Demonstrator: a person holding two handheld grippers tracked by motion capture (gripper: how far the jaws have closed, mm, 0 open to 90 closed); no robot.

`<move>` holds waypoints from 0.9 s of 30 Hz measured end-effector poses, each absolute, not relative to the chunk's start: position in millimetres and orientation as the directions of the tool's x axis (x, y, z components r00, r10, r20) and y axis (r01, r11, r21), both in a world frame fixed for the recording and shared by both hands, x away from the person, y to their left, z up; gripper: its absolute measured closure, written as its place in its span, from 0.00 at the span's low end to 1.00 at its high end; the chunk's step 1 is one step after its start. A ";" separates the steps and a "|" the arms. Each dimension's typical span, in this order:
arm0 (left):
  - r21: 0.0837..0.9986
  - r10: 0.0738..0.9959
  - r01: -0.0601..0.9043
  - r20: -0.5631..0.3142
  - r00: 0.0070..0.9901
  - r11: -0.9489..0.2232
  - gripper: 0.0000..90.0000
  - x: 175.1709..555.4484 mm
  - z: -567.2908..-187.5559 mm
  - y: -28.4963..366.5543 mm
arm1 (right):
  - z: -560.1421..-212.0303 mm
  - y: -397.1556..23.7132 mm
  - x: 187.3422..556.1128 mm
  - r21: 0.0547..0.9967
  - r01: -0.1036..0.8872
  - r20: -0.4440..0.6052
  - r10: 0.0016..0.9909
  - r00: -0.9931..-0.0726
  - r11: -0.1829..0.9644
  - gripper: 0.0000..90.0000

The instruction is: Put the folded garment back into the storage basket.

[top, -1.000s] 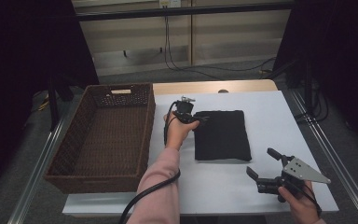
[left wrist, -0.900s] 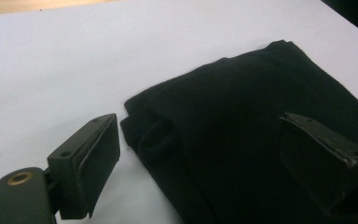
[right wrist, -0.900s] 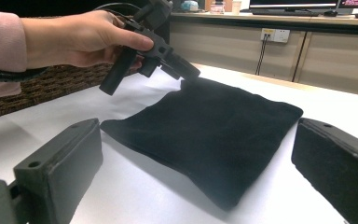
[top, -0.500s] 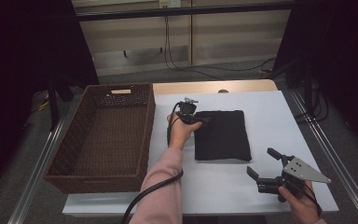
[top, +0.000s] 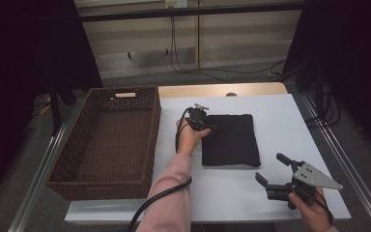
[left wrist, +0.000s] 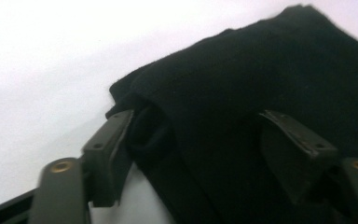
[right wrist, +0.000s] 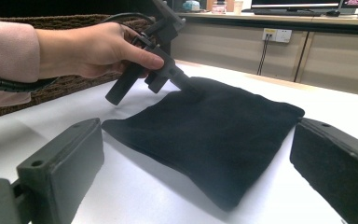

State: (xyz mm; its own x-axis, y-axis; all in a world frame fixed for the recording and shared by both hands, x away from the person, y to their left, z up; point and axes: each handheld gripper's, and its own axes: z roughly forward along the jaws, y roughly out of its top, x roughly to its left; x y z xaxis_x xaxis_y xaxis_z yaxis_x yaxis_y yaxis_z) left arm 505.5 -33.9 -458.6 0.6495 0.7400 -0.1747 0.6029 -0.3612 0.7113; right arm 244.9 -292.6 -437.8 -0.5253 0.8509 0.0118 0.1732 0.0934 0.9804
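Jaws of the left gripper (top: 207, 126) have just been closing around the near-left corner of a folded black cloth (top: 231, 140), and in the left gripper view a bunched fold of fabric (left wrist: 149, 130) sits between the two pads; whether they already press on it cannot be told, since a gap shows beside the right pad (left wrist: 293, 149). The cloth lies flat on the white table (top: 222, 188), a little right of its middle, well apart from the right edge and just beside the empty woven basket (top: 106, 145) that stands along the left edge. Near the table's front right corner the right gripper (top: 271, 175) is held low, its jaws spread wide with nothing between them. Seen from the right gripper view, the cloth (right wrist: 223, 140) looks soft, limp and light, with a matte nap that should not slip. It will likely sag and unfold if lifted by one corner alone, so the folded left edge, pinched through all layers, seems the better hold. A second grip on the opposite corner would keep it from drooping.
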 end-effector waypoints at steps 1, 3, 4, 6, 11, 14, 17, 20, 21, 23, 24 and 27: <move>0.709 0.734 0.601 -0.174 0.656 -0.369 0.45 505.2 -458.0 -33.9 | -437.9 -292.6 245.2 0.981 0.169 0.008 0.850 -0.527 0.096 0.03; 0.704 0.724 0.593 -0.164 0.670 -0.390 0.57 503.6 -457.3 -33.2 | -437.9 -292.6 245.4 0.981 0.169 0.007 0.850 -0.526 0.096 0.03; 0.704 0.724 0.593 -0.164 0.670 -0.390 0.65 503.6 -457.3 -33.2 | -438.0 -292.7 245.4 0.981 0.169 0.007 0.850 -0.527 0.096 0.03; 0.692 0.721 0.631 -0.230 0.654 -0.352 0.77 502.7 -457.3 -32.7 | -438.1 -292.9 245.5 0.981 0.168 0.010 0.849 -0.528 0.093 0.03; 0.660 0.730 0.680 -0.286 0.621 -0.320 0.84 498.3 -450.3 -33.4 | -438.0 -293.6 245.4 0.982 0.168 0.011 0.852 -0.523 0.091 0.03; 0.651 0.734 0.699 -0.313 0.603 -0.296 0.84 496.7 -437.2 -29.0 | -437.8 -294.0 245.2 0.982 0.169 0.011 0.853 -0.522 0.090 0.03; 0.645 0.730 0.703 -0.319 0.604 -0.300 0.84 495.3 -423.0 -25.0 | -437.7 -294.2 245.2 0.981 0.169 0.012 0.853 -0.522 0.090 0.03; 0.639 0.730 0.716 -0.341 0.592 -0.282 0.85 493.9 -414.7 -21.7 | -437.8 -293.9 245.3 0.981 0.170 0.012 0.853 -0.521 0.090 0.03; 0.636 0.732 0.718 -0.339 0.591 -0.285 0.85 493.1 -410.4 -19.6 | -437.8 -293.8 245.2 0.982 0.170 0.013 0.853 -0.522 0.089 0.03; 0.627 0.731 0.729 -0.356 0.582 -0.274 0.85 492.6 -401.9 -12.2 | -437.7 -293.8 245.2 0.982 0.166 0.010 0.851 -0.525 0.091 0.03; 0.623 0.736 0.732 -0.353 0.578 -0.275 0.85 492.1 -398.7 -9.6 | -437.6 -293.9 245.0 0.982 0.166 0.008 0.853 -0.522 0.093 0.03; 0.626 0.739 0.735 -0.360 0.569 -0.261 0.85 491.5 -389.1 -1.4 | -437.6 -293.9 244.8 0.982 0.165 0.006 0.854 -0.520 0.094 0.03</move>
State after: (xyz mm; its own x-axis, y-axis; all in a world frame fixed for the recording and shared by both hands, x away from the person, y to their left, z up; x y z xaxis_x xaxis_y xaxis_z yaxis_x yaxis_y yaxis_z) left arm 491.5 -1.4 -389.1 0.5691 0.7394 -0.3597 0.7349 -0.2611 0.6258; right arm 244.8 -293.9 -437.6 -0.5197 0.8543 0.0060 0.1655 0.0938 0.9817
